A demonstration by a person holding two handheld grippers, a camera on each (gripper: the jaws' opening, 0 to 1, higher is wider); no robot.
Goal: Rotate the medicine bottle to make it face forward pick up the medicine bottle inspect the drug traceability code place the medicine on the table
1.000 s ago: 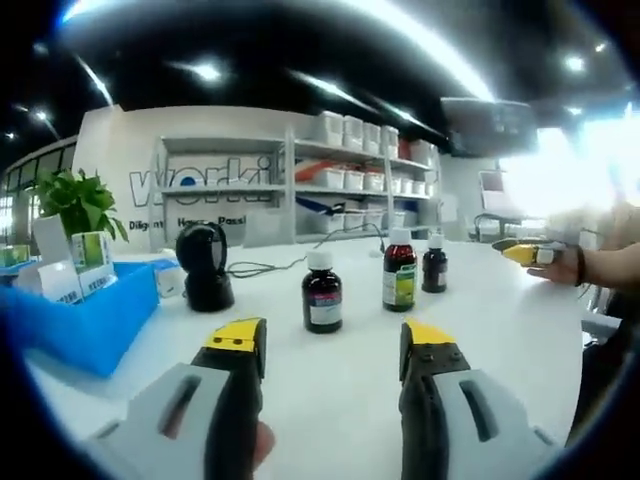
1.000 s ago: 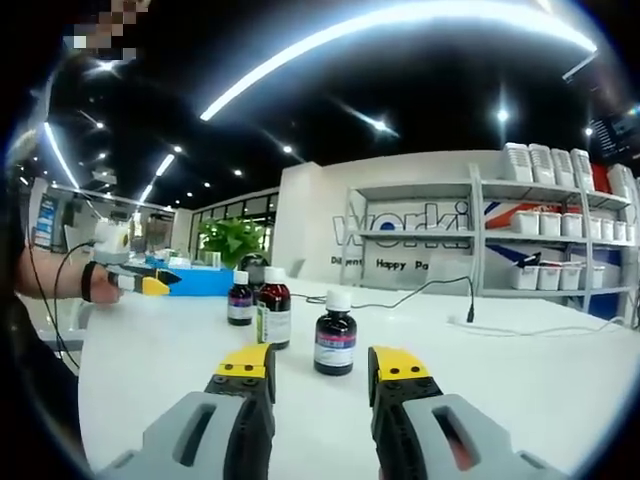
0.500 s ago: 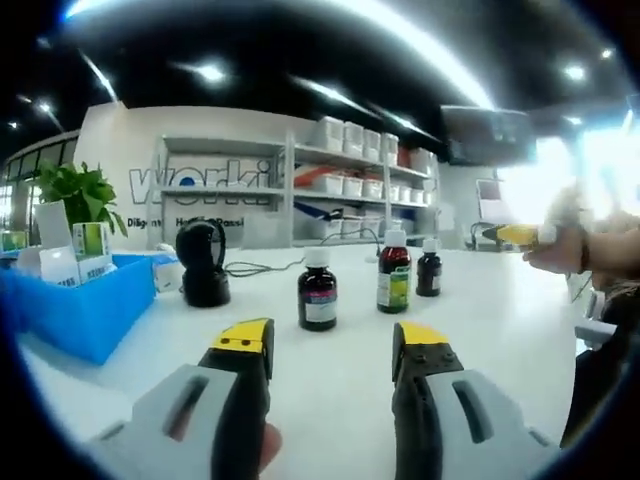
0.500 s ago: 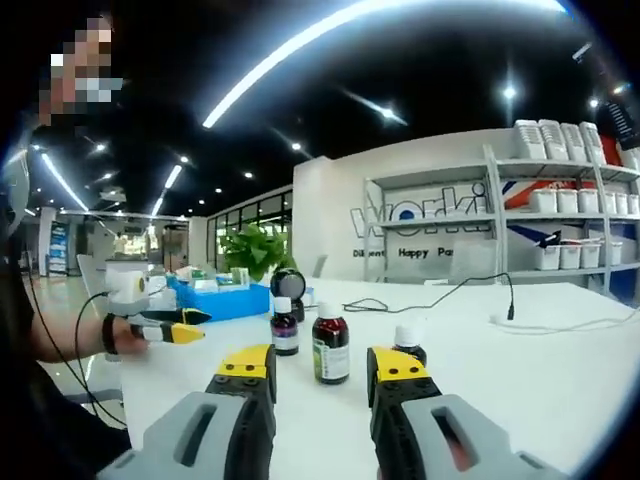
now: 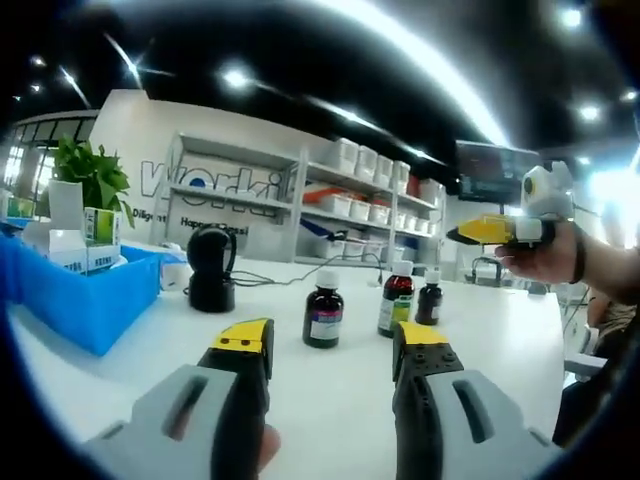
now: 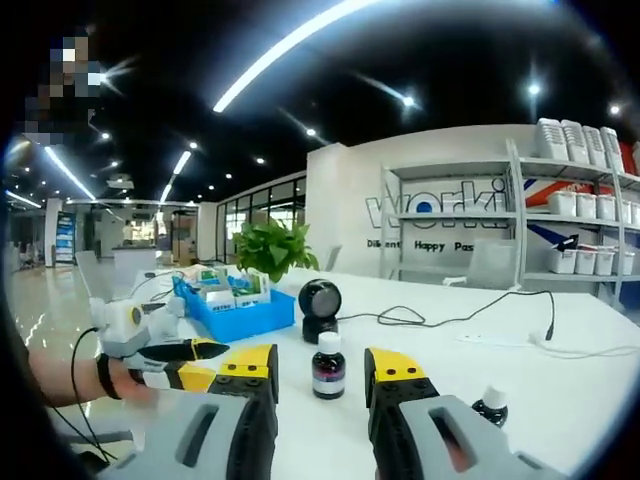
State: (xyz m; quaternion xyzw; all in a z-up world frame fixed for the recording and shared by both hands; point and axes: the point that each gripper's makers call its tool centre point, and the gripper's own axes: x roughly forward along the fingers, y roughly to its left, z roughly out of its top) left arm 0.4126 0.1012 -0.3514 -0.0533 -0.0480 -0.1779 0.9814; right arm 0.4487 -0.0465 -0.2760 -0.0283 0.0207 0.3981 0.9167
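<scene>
In the left gripper view the left gripper (image 5: 332, 345) hangs low over the white tabletop (image 5: 330, 400), its yellow-tipped fingers (image 5: 240, 336) spread wide with nothing between them. Straight beyond the gap stands a dark medicine bottle (image 5: 323, 317) with a white cap and a pale label. To its right stand a taller bottle with a green label (image 5: 396, 306) and, just beside that, a small dark bottle (image 5: 430, 298). A black round scanner (image 5: 211, 282) sits to the left, and a blue tray (image 5: 75, 300) of boxes is cut off by the view's left side. The print on the labels is too small to read.

In the right gripper view the right gripper (image 6: 320, 368) also has its fingers (image 6: 398, 366) wide apart and empty. The medicine bottle (image 6: 328, 366) shows between them, standing apart on the tabletop (image 6: 560, 380). The small dark bottle (image 6: 490, 408) is half hidden behind the right finger; the green-label bottle I cannot make out here. The left gripper (image 6: 195, 350) comes in low at the left, partly covered by the right gripper's own finger.

Compared with half a second ago, the right gripper (image 5: 500, 230) has risen higher in the left gripper view, and the right gripper view has swung so that only one bottle stands between the fingers instead of two.
</scene>
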